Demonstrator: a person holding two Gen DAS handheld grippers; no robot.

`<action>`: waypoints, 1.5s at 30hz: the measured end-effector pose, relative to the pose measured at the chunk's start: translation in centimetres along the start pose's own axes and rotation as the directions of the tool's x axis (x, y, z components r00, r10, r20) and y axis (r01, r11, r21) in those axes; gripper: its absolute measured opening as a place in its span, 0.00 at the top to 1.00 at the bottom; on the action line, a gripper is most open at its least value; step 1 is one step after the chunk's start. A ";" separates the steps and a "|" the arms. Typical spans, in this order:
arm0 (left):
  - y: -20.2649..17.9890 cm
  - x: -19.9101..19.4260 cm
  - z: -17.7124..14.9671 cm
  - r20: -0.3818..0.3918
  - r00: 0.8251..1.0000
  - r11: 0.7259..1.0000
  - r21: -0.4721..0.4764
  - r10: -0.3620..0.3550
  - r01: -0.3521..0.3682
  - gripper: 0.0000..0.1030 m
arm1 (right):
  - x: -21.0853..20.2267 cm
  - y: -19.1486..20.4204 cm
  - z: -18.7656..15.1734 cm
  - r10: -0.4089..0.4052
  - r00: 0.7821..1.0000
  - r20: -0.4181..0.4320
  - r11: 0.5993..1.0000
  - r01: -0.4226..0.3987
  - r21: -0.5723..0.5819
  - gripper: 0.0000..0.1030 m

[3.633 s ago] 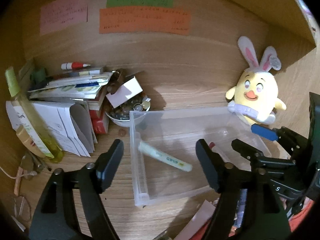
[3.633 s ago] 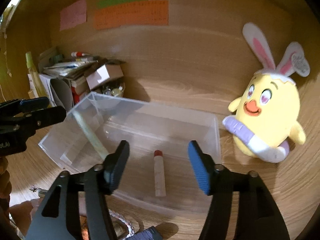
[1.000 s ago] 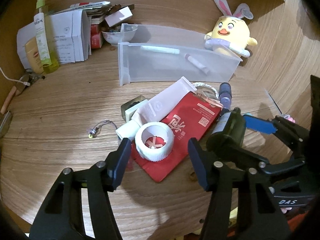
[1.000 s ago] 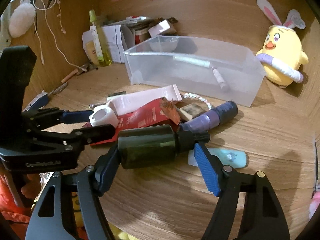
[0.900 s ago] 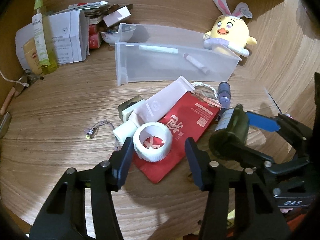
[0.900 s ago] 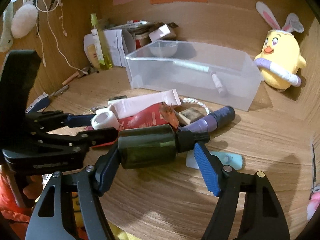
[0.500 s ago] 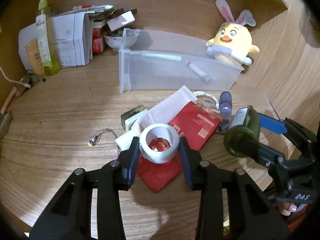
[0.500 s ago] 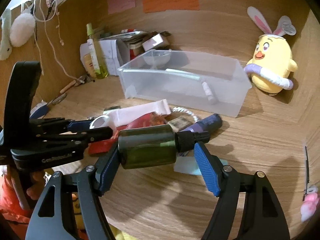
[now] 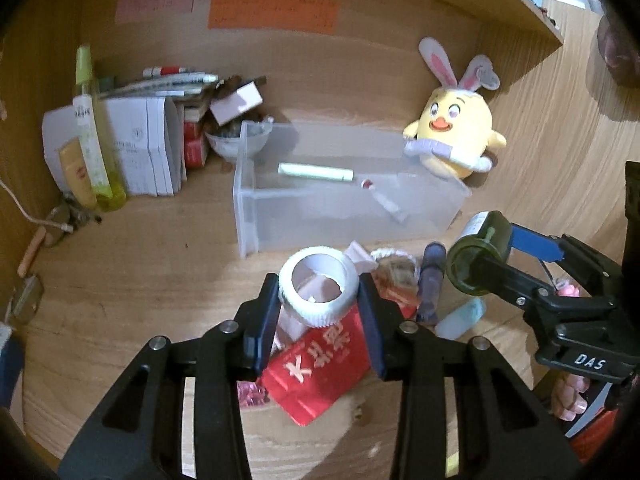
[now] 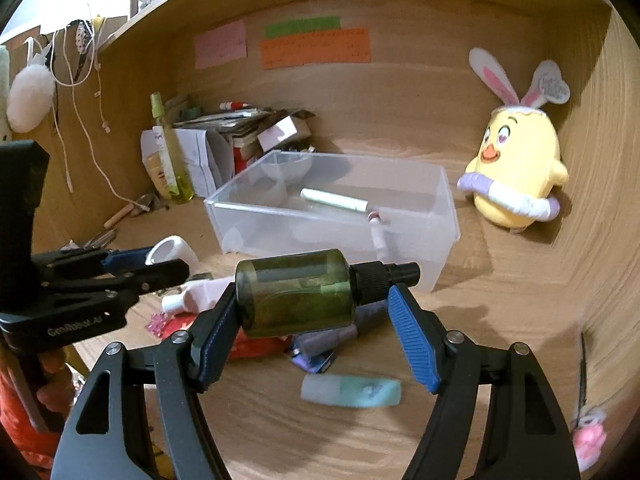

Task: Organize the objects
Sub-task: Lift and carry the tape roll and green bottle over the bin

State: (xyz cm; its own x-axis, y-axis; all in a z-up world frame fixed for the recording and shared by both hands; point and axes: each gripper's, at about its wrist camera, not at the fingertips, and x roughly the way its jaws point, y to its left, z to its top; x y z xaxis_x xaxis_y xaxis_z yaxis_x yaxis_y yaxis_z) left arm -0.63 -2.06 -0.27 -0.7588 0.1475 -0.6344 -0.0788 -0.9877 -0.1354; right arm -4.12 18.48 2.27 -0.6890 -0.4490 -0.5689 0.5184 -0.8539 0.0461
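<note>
Since both claws are loaded, the move turns on: how each load lies from the bin (image 9: 256, 216), which stands toward the desk's back edge, ahead of both claws.
Left claw (image 9: 318, 312): clamped on the tape roll (image 9: 318, 290), pads on its outer wall, its hole facing up and forward; the roll is clear of the desk.
Right claw (image 10: 312, 312): gripping the green bottle (image 10: 294, 292) end to end, clear of the desk; its left pad presses the base, and its right pad sits under the black cap (image 10: 384, 274).
Bottle axis: crosswise to the claw, cap to the right, roughly parallel to the bin's near wall.
Nearer claw: cannot tell; both seem about equally short of the bin.
Bin: already holds a pale tube (image 10: 334, 200) and a red-capped stick (image 10: 376, 236).
Left on desk: red packet (image 9: 320, 364), purple bottle (image 9: 430, 284), blue tube (image 10: 352, 394) near the front edge.
</note>
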 end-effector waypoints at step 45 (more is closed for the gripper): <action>1.0 4.9 10.6 0.094 0.991 0.994 0.032 0.097 -0.100 0.63 | 4.3 -3.7 10.5 -0.072 0.990 0.122 0.997 0.073 -0.010 0.32</action>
State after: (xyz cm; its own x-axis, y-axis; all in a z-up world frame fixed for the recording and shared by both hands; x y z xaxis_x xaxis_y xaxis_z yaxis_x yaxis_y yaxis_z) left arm -11.22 -2.84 4.54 -0.8202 0.0454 -0.5703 -0.0231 -0.9987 -0.0462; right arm -14.33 16.96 8.33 -0.7810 -0.4156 -0.4662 0.4716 -0.8818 -0.0040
